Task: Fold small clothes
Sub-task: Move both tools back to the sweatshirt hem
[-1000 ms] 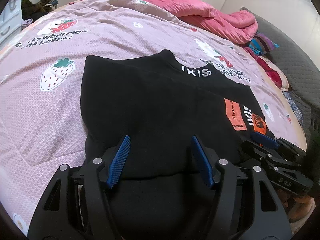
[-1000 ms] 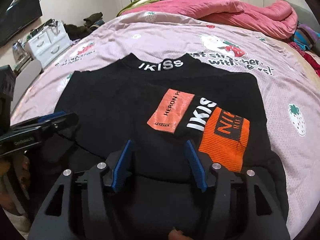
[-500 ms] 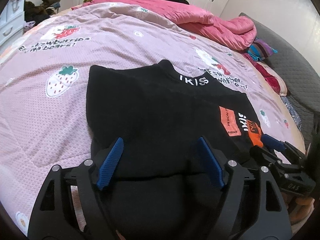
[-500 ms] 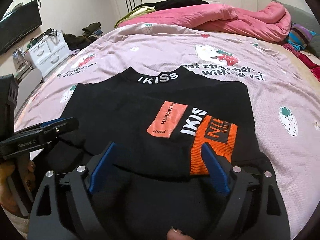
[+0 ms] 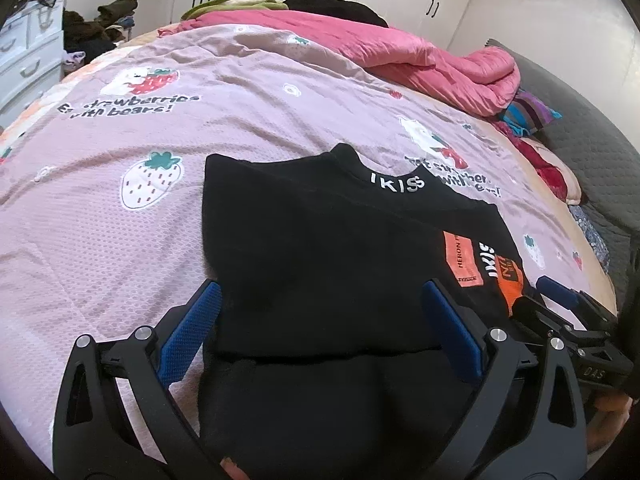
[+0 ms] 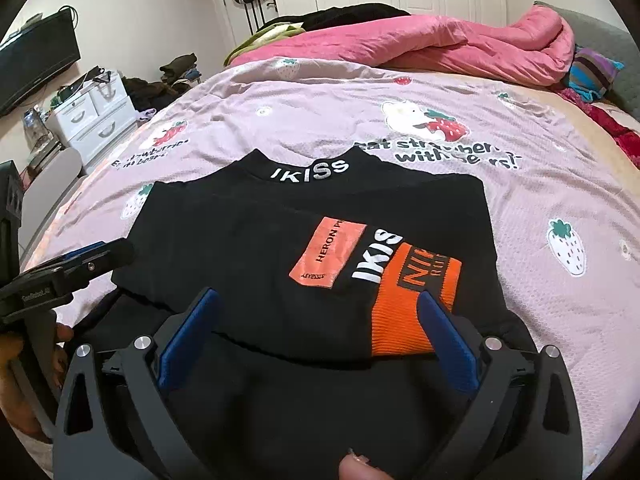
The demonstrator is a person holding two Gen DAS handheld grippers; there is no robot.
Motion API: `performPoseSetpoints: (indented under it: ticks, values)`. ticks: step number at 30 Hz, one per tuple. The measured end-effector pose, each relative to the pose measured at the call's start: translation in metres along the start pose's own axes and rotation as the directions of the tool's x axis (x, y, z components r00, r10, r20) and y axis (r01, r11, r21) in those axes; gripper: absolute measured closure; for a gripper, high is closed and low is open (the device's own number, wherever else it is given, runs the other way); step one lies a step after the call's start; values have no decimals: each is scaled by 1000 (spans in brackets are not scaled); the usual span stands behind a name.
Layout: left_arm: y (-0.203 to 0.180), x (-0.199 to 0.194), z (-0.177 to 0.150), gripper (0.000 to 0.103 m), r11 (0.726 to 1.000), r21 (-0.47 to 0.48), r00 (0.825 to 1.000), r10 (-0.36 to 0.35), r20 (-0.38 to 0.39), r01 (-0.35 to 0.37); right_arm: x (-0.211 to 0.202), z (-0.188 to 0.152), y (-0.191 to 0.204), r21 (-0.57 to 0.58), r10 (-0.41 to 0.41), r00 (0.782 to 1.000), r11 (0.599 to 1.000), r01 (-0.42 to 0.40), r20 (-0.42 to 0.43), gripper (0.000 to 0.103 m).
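Jaws of both tools [image 5: 320, 320] [image 6: 318, 326] opening wider above folded black top [image 6: 280, 240]

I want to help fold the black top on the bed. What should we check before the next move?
1. Left tongs let go of the black top: ok, jaws opening, pads off the cloth.
2. Right tongs let go: ok, jaws opening too.
3. Folded-over layer lying flat: ok, its near edge is straight.
4. Orange-cuffed sleeve tucked on top: ok.
5. Collar smooth on the pink bedspread: ok.
6. Bottom hem smooth: cannot tell, hidden under the tongs.
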State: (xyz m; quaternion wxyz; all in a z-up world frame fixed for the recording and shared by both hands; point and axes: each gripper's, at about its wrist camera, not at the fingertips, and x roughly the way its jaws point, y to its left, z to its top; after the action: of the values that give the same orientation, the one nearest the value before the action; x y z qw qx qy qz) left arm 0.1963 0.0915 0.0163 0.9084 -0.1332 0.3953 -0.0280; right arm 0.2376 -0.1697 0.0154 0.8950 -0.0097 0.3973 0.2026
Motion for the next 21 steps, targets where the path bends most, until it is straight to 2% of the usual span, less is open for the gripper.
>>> performPoseSetpoints:
  ticks: [21]
  values:
    - [-17,-41,-10,9,996,73,995,51,85,-58,-53,-2,-8,45,5,991,999,-11,135,4]
